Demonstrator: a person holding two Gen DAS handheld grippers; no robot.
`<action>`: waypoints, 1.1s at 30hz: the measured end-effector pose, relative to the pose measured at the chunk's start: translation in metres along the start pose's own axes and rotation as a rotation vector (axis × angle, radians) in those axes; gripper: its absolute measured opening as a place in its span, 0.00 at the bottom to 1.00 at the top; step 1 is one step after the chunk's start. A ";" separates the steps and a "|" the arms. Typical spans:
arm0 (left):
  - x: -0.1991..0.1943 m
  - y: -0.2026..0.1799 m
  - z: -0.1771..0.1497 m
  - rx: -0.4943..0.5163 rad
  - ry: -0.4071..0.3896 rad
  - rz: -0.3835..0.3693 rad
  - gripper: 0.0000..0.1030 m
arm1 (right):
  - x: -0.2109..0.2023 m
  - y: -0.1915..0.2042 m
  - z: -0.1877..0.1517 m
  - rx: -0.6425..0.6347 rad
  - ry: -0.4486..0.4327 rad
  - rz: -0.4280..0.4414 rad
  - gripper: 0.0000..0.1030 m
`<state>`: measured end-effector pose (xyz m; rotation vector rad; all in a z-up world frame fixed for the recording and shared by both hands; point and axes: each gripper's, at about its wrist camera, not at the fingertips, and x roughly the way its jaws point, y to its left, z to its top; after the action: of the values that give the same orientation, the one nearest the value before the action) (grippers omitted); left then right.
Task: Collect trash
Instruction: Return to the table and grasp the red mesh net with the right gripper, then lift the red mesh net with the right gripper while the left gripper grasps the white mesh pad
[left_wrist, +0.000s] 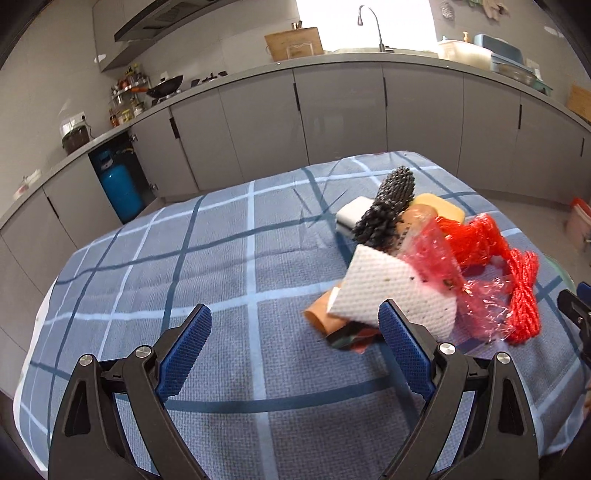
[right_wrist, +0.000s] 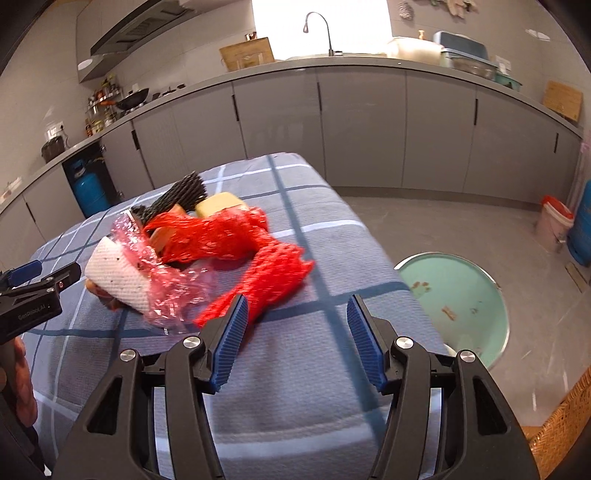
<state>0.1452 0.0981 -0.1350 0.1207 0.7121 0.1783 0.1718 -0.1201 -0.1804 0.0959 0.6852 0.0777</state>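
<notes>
Both claws up front, and both empty: the left gripper (left_wrist: 295, 354) has its jaws spread wide over bare cloth, the right gripper (right_wrist: 295, 343) gapes just as wide, its left pad (right_wrist: 231, 341) just beside the tail of the red net (right_wrist: 258, 273), not visibly gripping it. So by my read the job is barely begun, since the whole trash heap sits on the checked table (left_wrist: 147, 280), at two o'clock from the left claw and eleven o'clock from the right. Count it off, near to far: one paper towel (left_wrist: 391, 291), one crinkled pink film (left_wrist: 439, 266), red net in what looks like two bunches, one black foam sleeve (left_wrist: 388, 206), one yellow sponge (left_wrist: 439, 208), one white block (left_wrist: 354, 214), plus some tan and dark scraps underneath that I can't sort. Off at three o'clock on the floor, one green bin (right_wrist: 461, 295), open, only a few bits inside. Everything is left to move.
</notes>
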 end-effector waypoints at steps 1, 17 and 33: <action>0.002 0.001 -0.001 -0.004 0.003 -0.001 0.88 | 0.004 0.007 0.001 -0.011 0.005 0.003 0.55; 0.026 -0.011 0.012 -0.017 0.003 -0.136 0.88 | 0.040 0.035 -0.009 -0.052 0.106 0.051 0.26; 0.026 -0.029 -0.003 0.024 0.084 -0.287 0.11 | 0.026 0.025 -0.020 -0.035 0.092 0.078 0.14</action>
<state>0.1663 0.0755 -0.1589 0.0331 0.8071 -0.1004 0.1780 -0.0912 -0.2090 0.0853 0.7721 0.1697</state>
